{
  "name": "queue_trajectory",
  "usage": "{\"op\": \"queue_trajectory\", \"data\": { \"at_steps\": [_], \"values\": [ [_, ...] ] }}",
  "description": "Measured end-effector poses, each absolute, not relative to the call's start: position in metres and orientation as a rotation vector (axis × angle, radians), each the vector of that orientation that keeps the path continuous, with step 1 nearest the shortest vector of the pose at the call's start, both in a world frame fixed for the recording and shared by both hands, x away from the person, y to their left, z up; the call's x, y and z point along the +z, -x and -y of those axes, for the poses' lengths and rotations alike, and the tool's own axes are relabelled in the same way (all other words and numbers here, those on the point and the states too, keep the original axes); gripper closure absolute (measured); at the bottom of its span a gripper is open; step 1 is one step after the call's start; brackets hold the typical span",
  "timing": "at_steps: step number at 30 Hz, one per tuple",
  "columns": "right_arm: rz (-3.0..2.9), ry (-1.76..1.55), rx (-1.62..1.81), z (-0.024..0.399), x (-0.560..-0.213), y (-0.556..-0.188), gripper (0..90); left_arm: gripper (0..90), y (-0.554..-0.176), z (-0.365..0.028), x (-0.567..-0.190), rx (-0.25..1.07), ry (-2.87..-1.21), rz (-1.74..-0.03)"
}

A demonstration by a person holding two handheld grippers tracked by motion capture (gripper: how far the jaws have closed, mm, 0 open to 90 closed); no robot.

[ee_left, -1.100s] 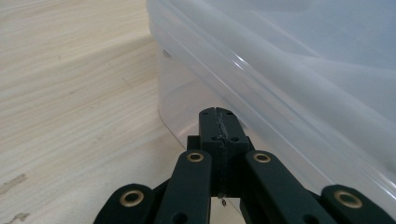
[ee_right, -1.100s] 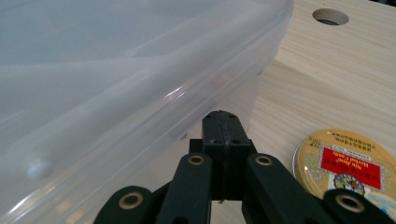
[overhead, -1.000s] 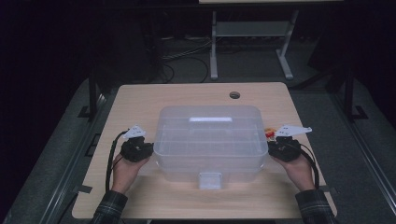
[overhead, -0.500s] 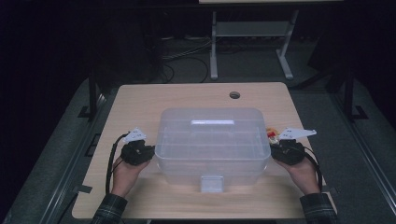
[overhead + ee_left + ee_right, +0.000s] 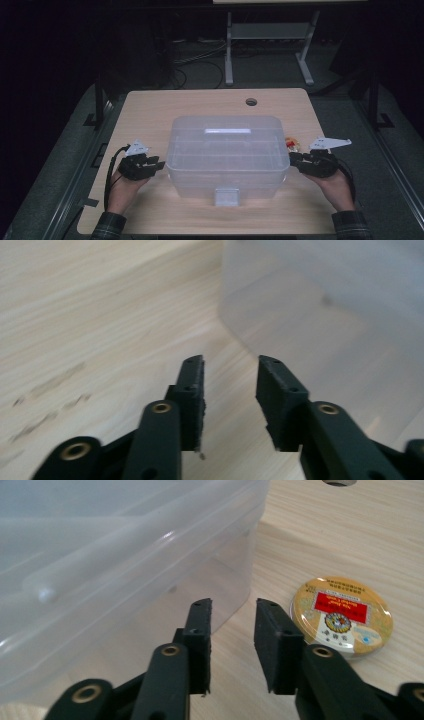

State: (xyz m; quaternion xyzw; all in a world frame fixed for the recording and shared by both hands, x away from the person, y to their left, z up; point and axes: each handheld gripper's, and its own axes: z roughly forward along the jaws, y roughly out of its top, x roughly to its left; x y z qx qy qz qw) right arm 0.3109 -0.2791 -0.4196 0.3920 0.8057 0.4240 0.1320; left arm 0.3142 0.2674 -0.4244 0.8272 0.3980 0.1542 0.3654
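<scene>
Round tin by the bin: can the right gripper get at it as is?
Probably yes. The right gripper is open and empty, and the tin lies flat on bare table just beside its jaws, clear of the plastic bin.

A storage bin sat at the centre of the frame on the tabletop, with a cable hole in the tabletop above it toward the upper edge. At lower left the left claw lay just beside the bin's left wall; at lower right the right claw lay beside its right wall. A round tin rested on the tabletop just right of the bin, above the right claw.
</scene>
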Motion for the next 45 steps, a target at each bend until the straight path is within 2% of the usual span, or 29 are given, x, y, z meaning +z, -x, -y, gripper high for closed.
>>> {"op": "queue_trajectory", "data": {
  "at_steps": [11, 18, 29, 35, 45],
  "values": [
    [-2.357, -1.153, 1.259, 0.295, -0.415, -0.302, 51.9, 30.9, -0.297, -0.283, -0.435, 0.44, -2.176, -1.073],
    [-2.359, -1.125, 1.265, 0.303, -0.406, -0.297, 48.7, 18.9, -0.287, -0.294, -0.449, 0.444, -2.211, -1.099],
    [-2.374, -1.097, 1.28, 0.307, -0.388, -0.294, 46.0, 12.9, -0.282, -0.307, -0.468, 0.432, -2.196, -1.11],
    [-2.379, -1.086, 1.298, 0.31, -0.376, -0.291, 44.9, 12.8, -0.277, -0.314, -0.474, 0.461, -2.138, -1.05],
    [-2.388, -1.049, 1.329, 0.312, -0.36, -0.293, 44.5, 13.8, -0.276, -0.315, -0.474, 0.46, -2.132, -1.055]
  ]
}}
